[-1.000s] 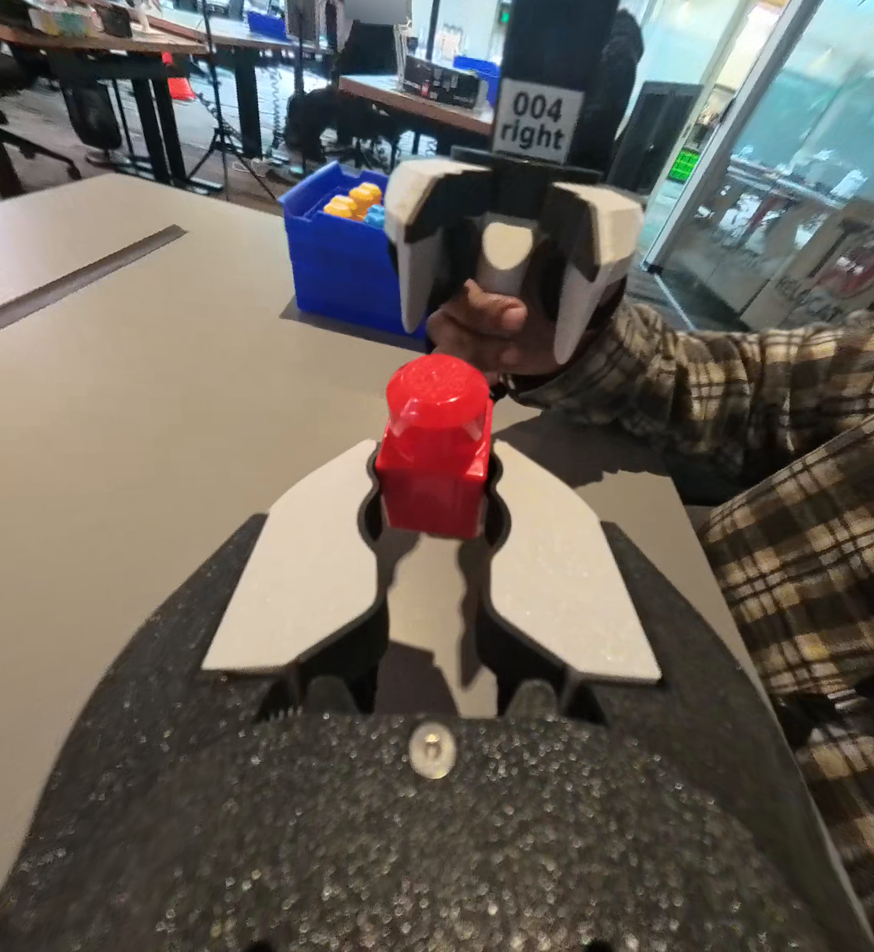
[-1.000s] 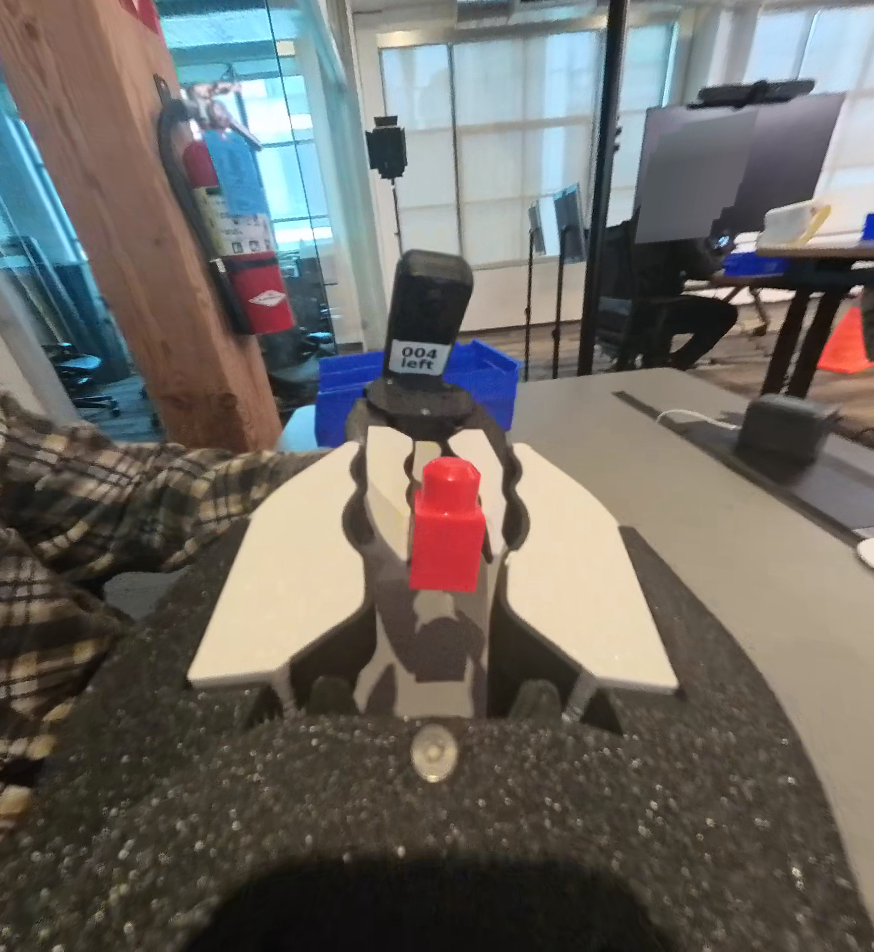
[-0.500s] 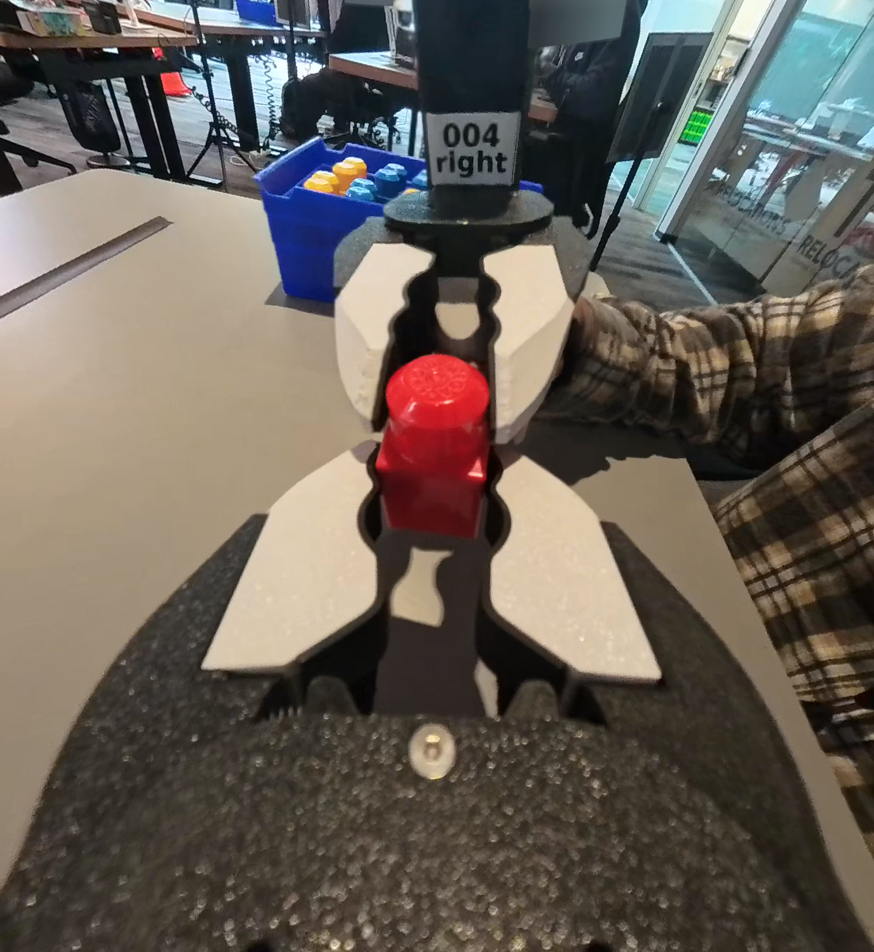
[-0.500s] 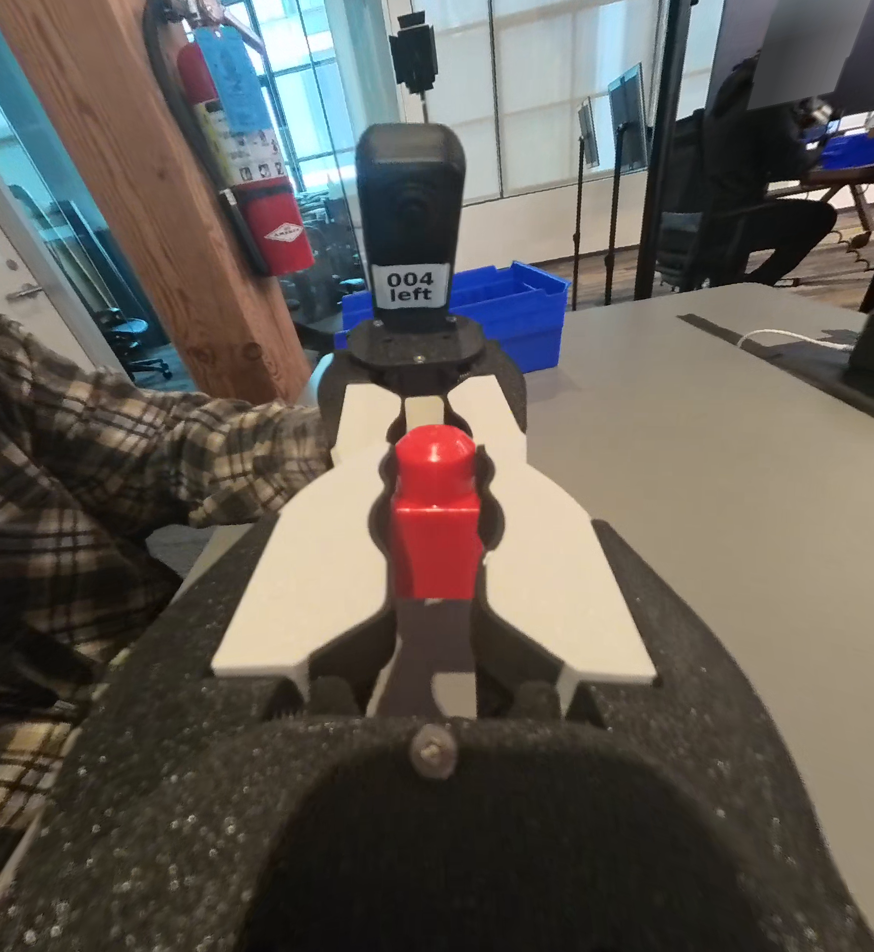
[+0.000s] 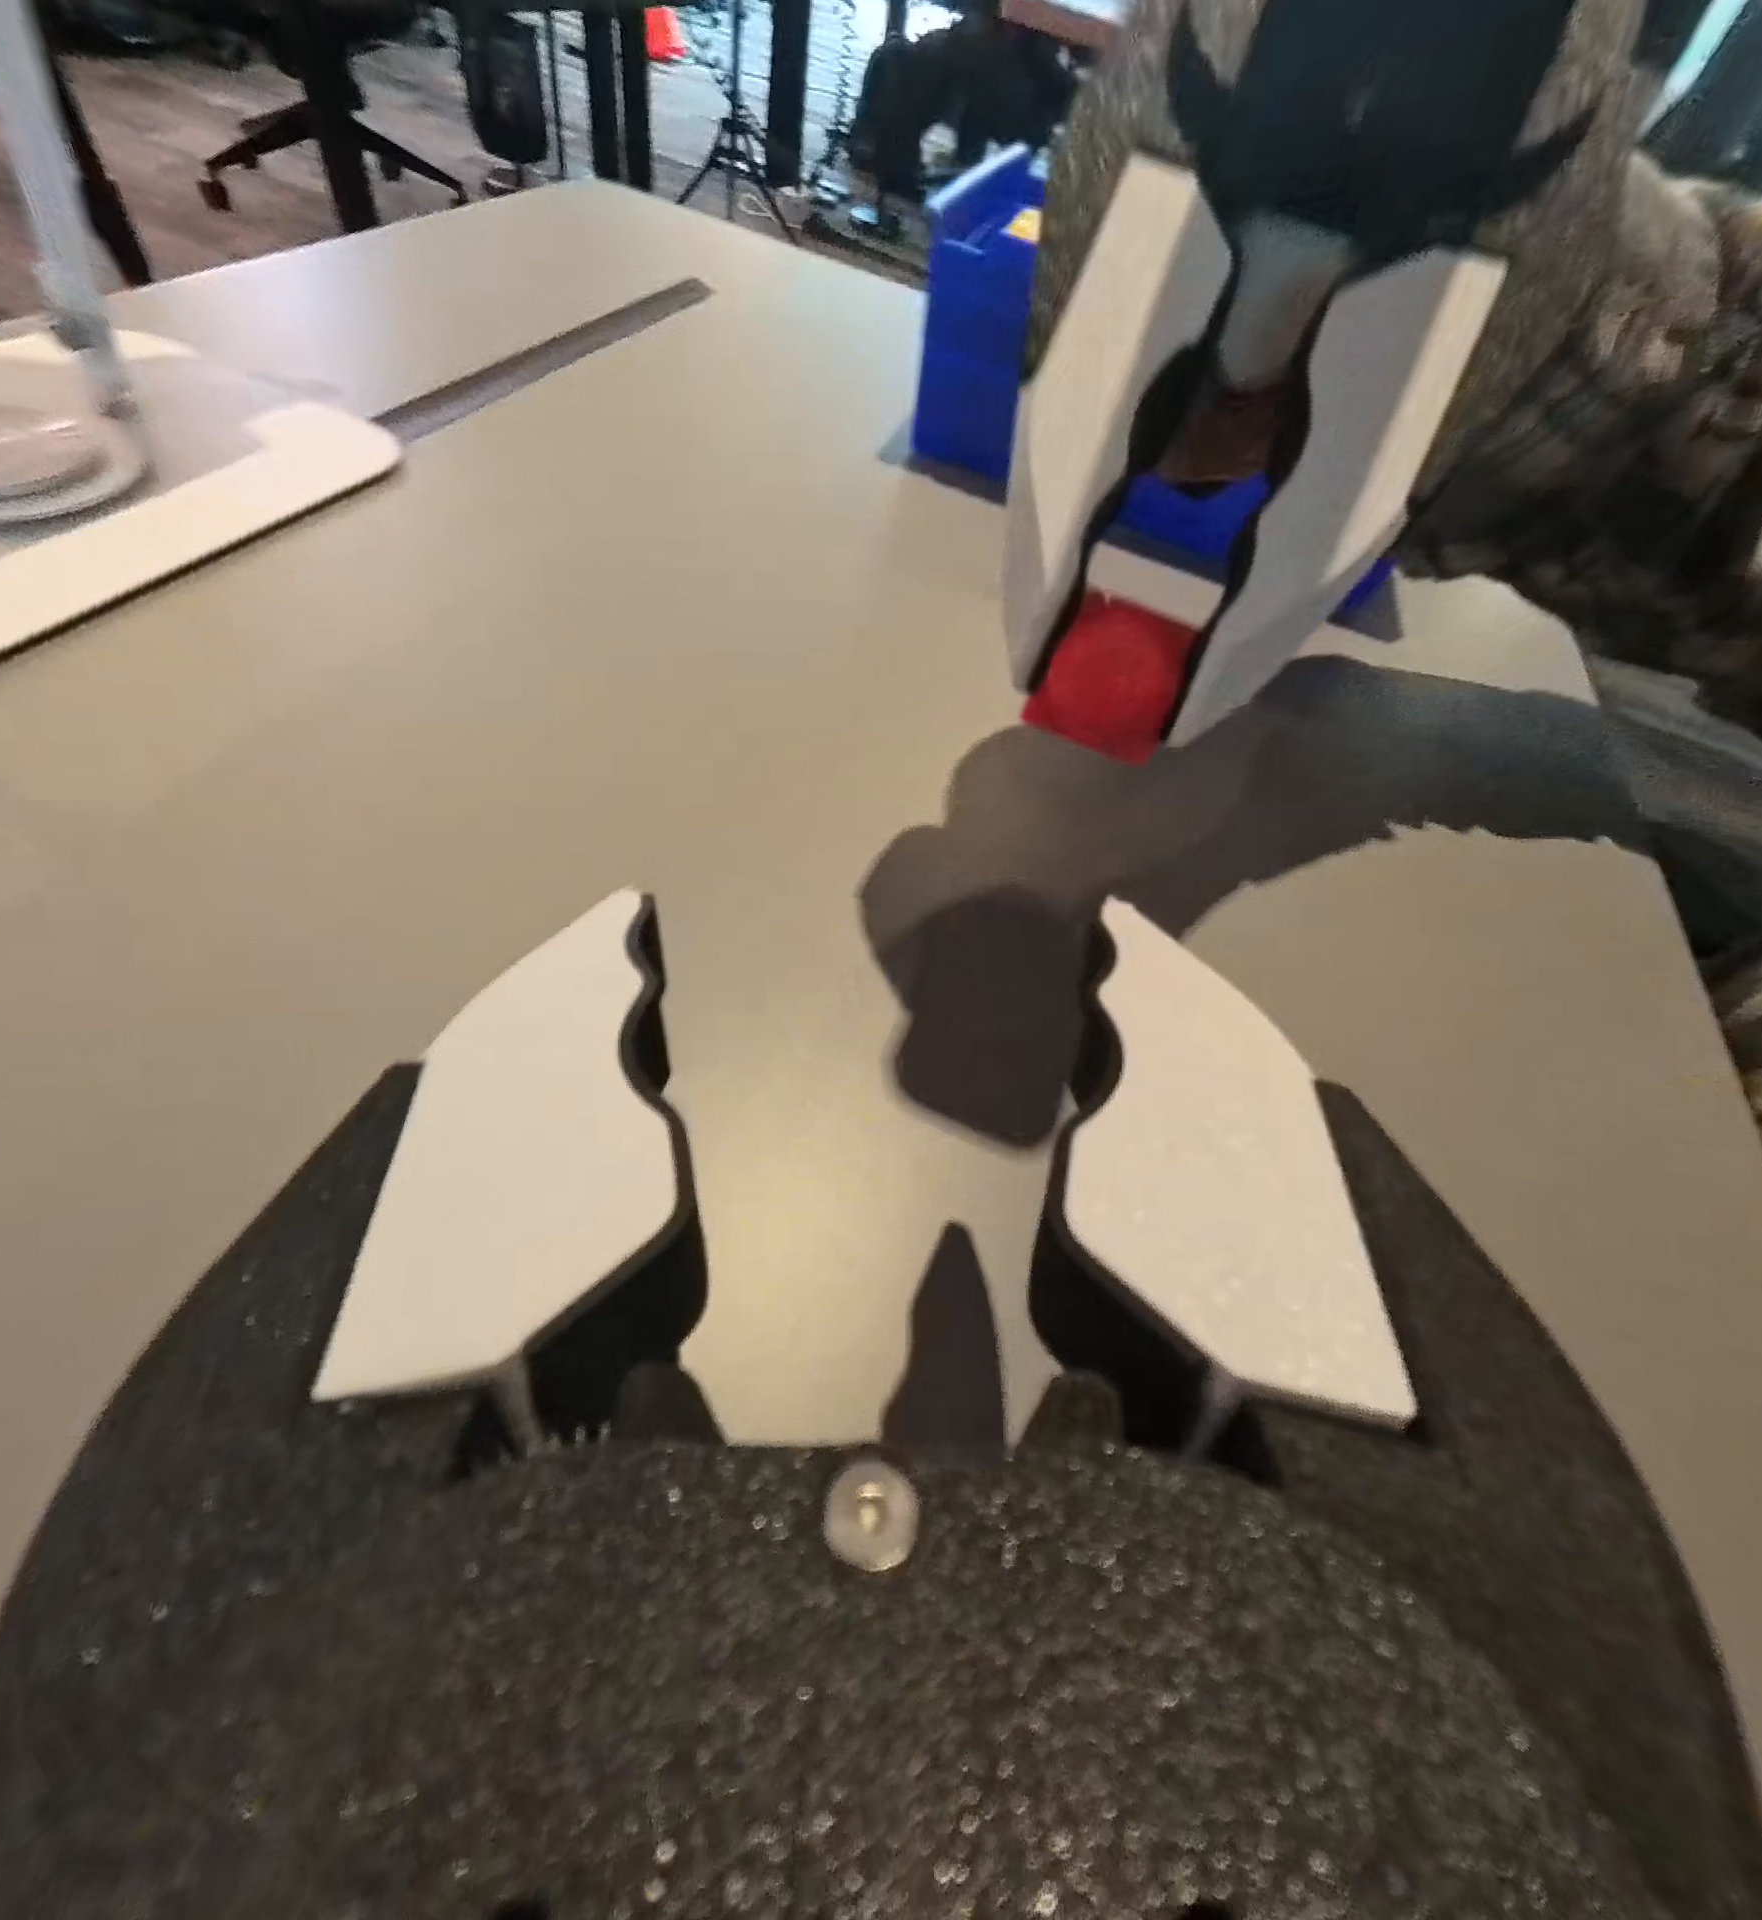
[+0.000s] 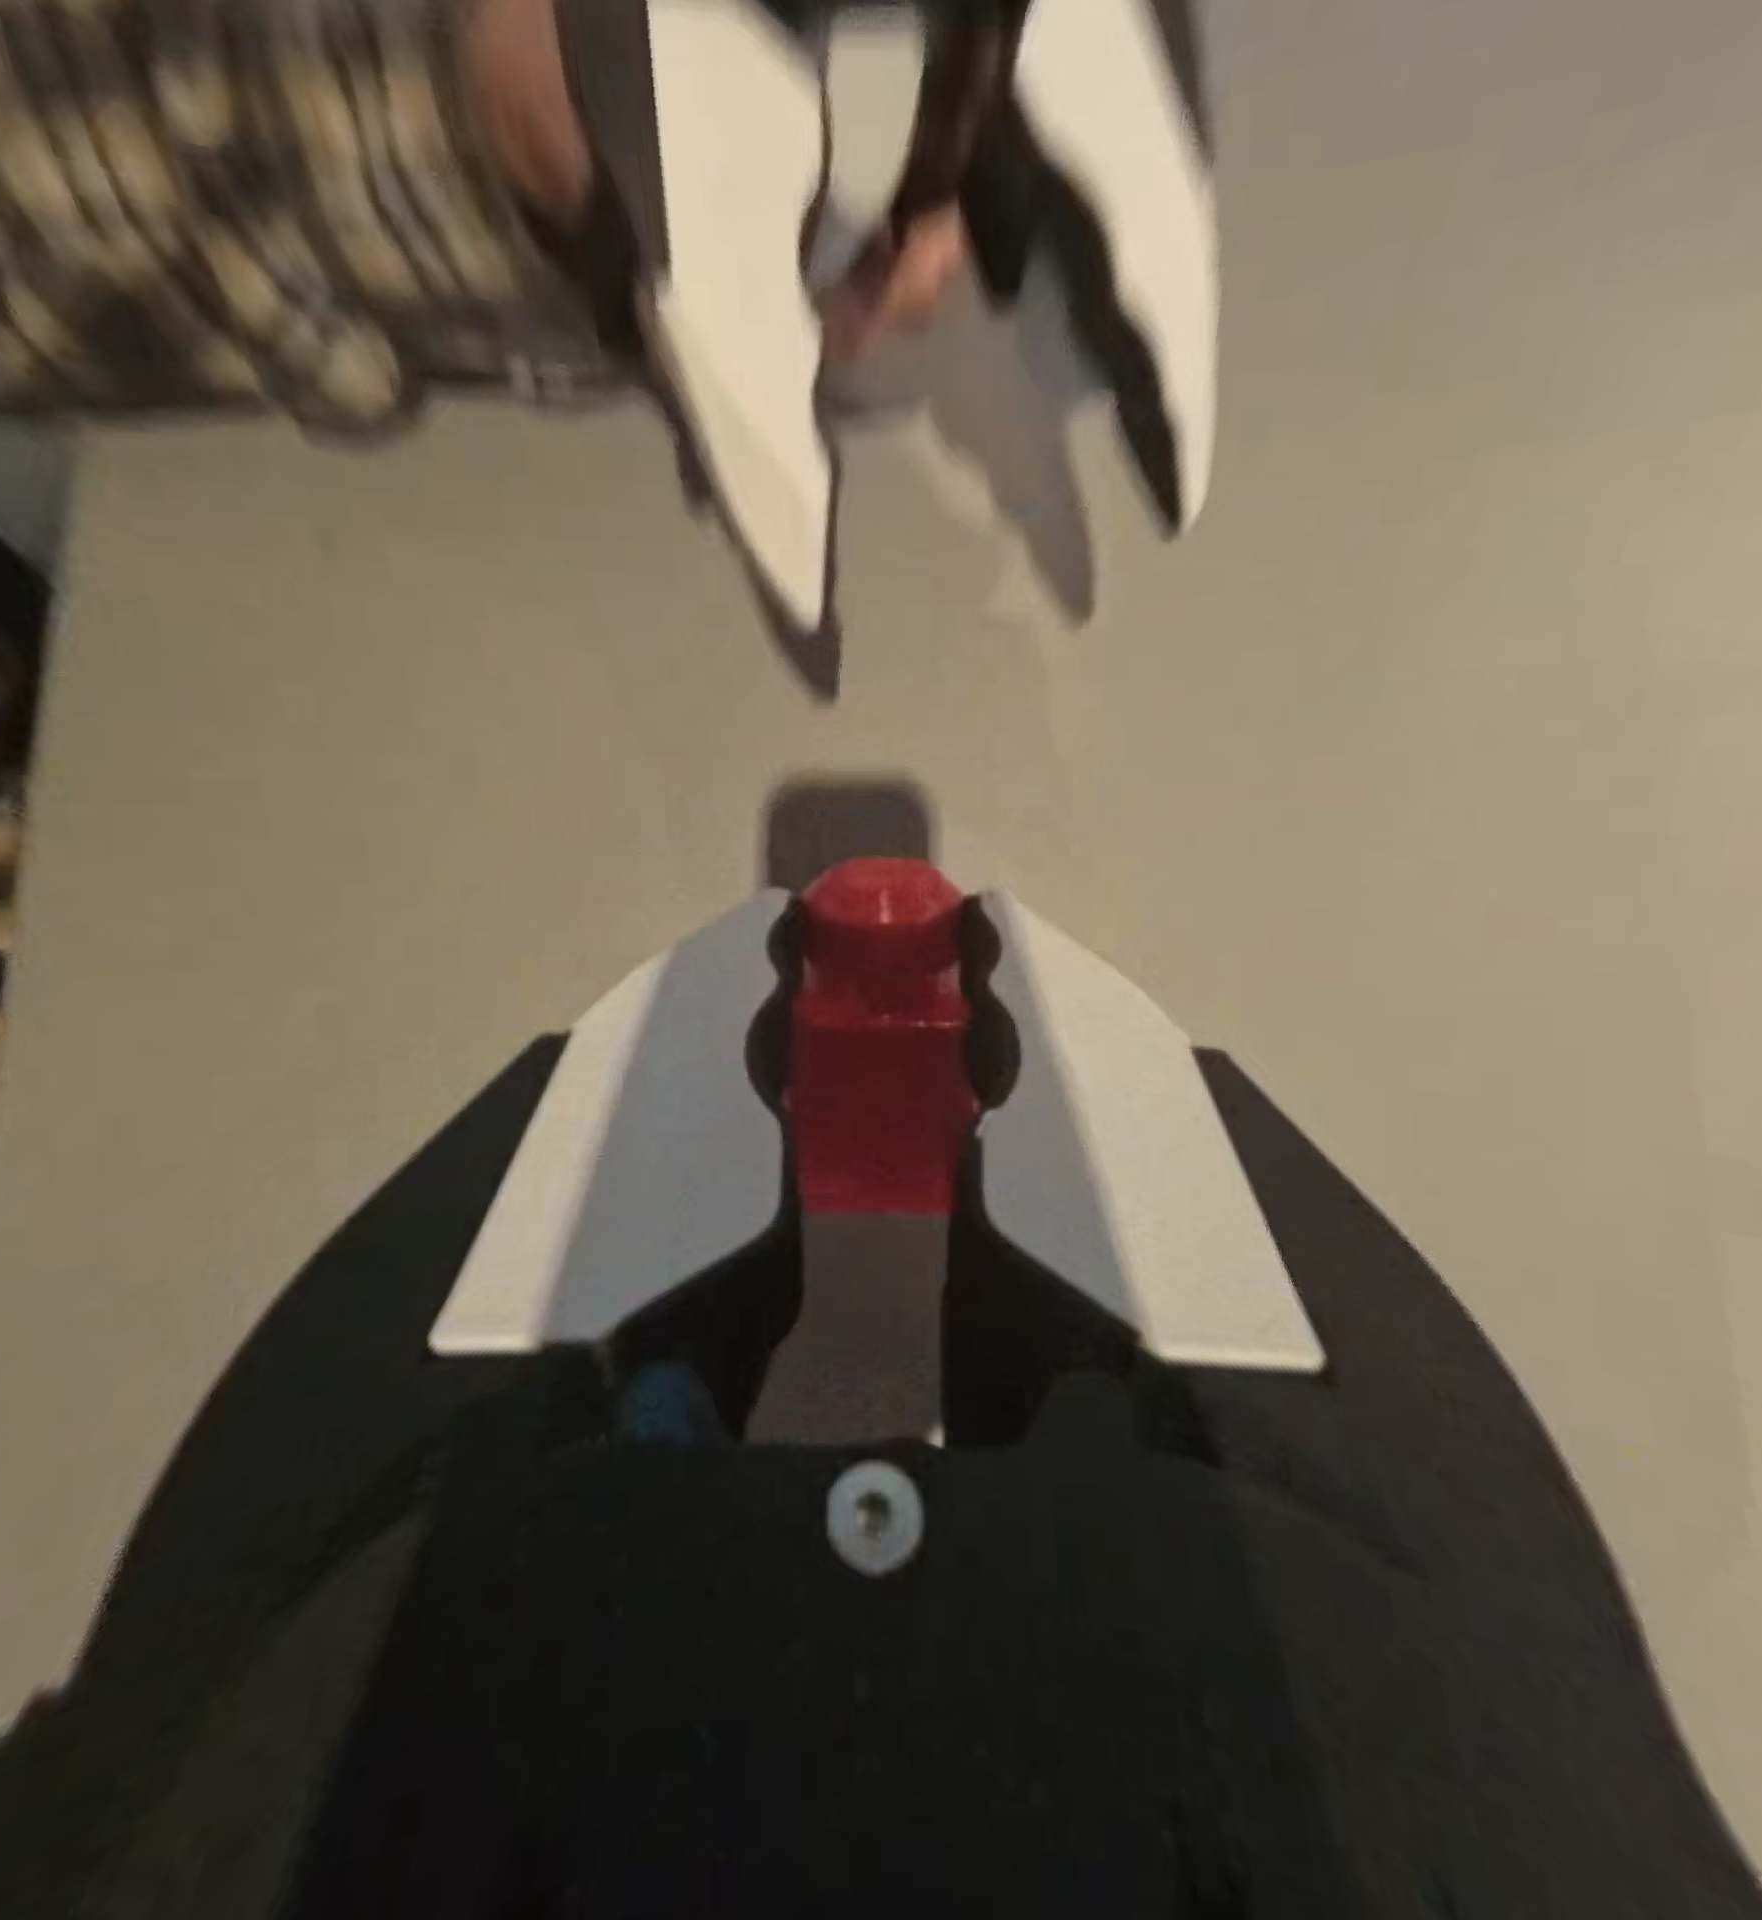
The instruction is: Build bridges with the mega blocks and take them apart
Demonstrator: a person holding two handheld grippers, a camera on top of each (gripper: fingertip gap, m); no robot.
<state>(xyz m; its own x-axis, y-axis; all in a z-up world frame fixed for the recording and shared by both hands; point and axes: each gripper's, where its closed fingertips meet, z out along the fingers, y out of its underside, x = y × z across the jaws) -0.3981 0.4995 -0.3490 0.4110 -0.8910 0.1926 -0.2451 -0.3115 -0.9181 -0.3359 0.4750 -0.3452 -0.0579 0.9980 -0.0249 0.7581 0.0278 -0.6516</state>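
Fingers of the right gripper [image 6: 882, 997] clamp a red block [image 6: 882, 1081] between their tips, its round stud pointing forward past them and down toward the grey table [image 6: 1479, 831]. Just ahead of the stud, a small dark shadow lies on the tabletop. Beyond that shadow hangs the left gripper [image 5: 872, 997], its jaws spread wide with nothing between them. From the left wrist view, the block [image 5: 1111, 681] sits ahead and to the right of the empty jaws, close above the table. Farther beyond the right gripper [image 5: 1116, 665] stands a blue bin [image 5: 970, 343]; a white board [image 5: 129, 540] lies off to the left.
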